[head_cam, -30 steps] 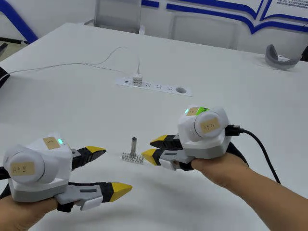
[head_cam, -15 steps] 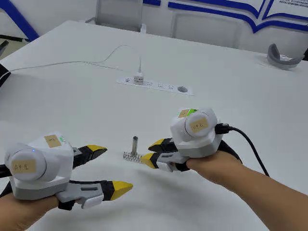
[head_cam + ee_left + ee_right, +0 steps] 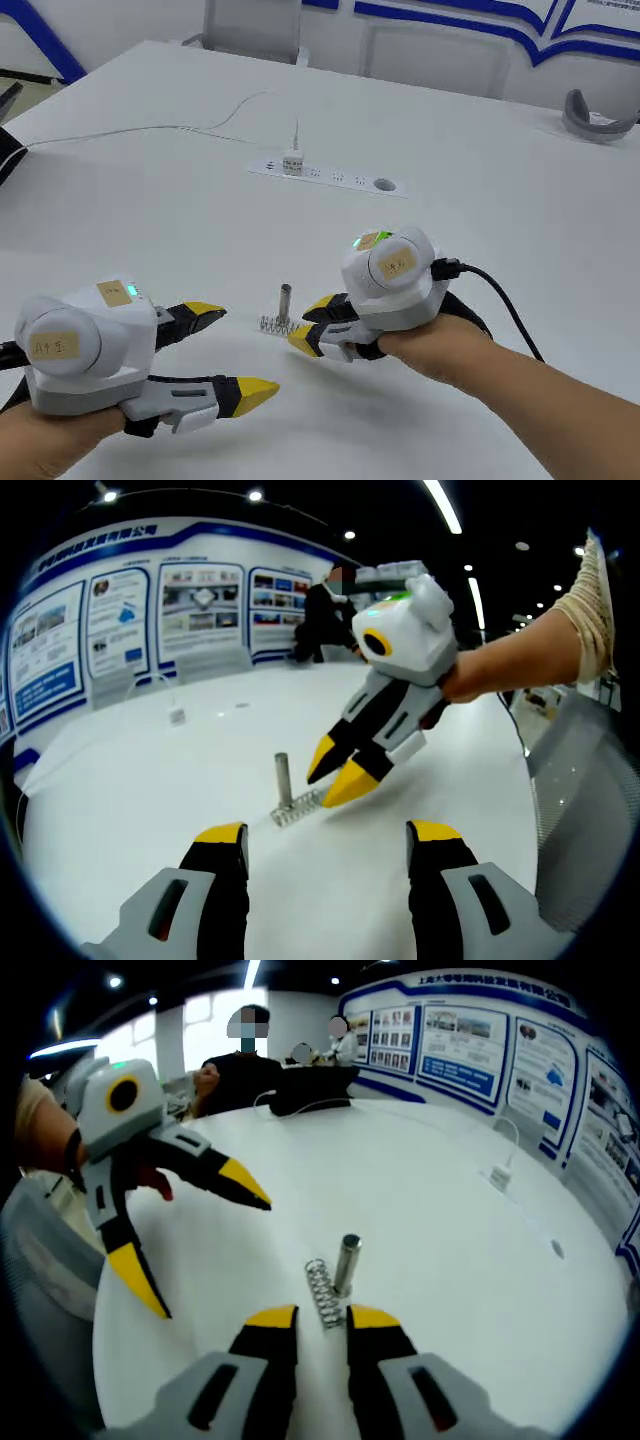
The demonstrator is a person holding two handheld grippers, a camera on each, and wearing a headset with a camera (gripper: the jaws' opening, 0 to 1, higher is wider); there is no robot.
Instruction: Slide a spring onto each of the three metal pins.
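head view, lower left: the left gripper, white body with black and yellow-tipped jaws, is held above the white counter. its jaws stand wide apart with nothing between them.

head view, centre right: the right gripper, of the same make, is held in a hand, with a black cable leaving its rear. its jaws are parted by a narrow gap and clamp nothing.

task items: one short grey metal pin stands upright on the counter at frame centre, between the two grippers. one small coiled metal spring lies flat on the counter at the foot of the pin, beside it, not on it. in the right gripper view the spring's near end lies just ahead of the gap between the yellow tips; contact cannot be confirmed. the left gripper's tips are well apart from both items.

other items: a white power strip lies in the upper middle of the head view, with a thin white cable running to the upper left. a grey curved band rests at the upper right.
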